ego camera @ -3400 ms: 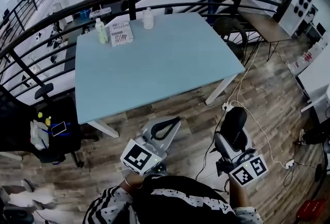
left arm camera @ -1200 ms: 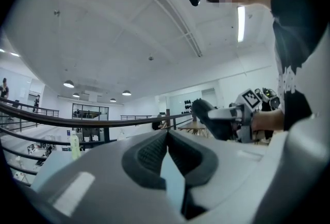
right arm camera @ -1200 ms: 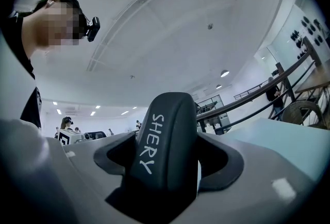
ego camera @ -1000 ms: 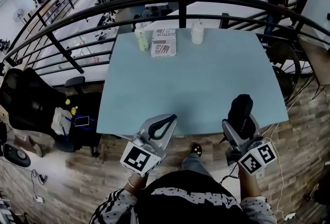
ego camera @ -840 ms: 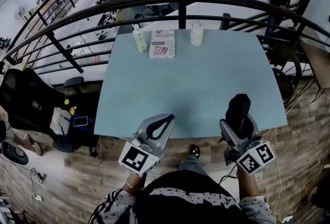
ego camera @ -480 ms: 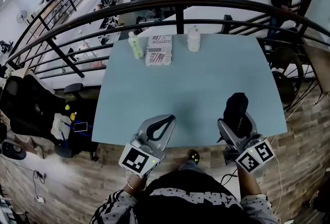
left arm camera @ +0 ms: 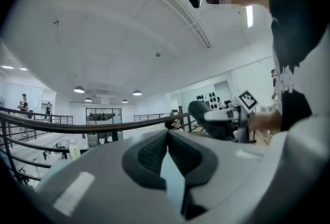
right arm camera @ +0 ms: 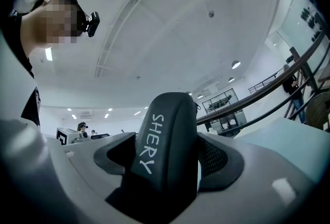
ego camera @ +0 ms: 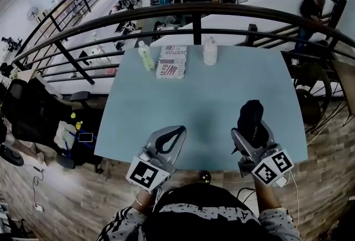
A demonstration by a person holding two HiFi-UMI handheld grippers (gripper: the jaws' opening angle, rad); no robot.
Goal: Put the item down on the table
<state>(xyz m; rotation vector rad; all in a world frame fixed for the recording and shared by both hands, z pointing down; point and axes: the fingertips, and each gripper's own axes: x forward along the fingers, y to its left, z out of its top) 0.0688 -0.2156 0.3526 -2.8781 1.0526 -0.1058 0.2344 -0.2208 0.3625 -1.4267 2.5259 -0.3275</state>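
Observation:
My right gripper is shut on a black oblong item that stands upright between its jaws, above the near right part of the light blue table. In the right gripper view the black item fills the gap of the right gripper and bears the white word SHERY. To its left, my left gripper hangs over the table's near edge. The left gripper view shows the left gripper shut, pads together, with nothing held.
At the table's far edge stand a green bottle, a printed box and a white bottle. A black railing curves behind the table. A black chair stands to the left on the wooden floor.
The person has come up to the table. Both grippers, earlier over the floor short of it, now reach over its near edge. The right gripper still holds the black item.

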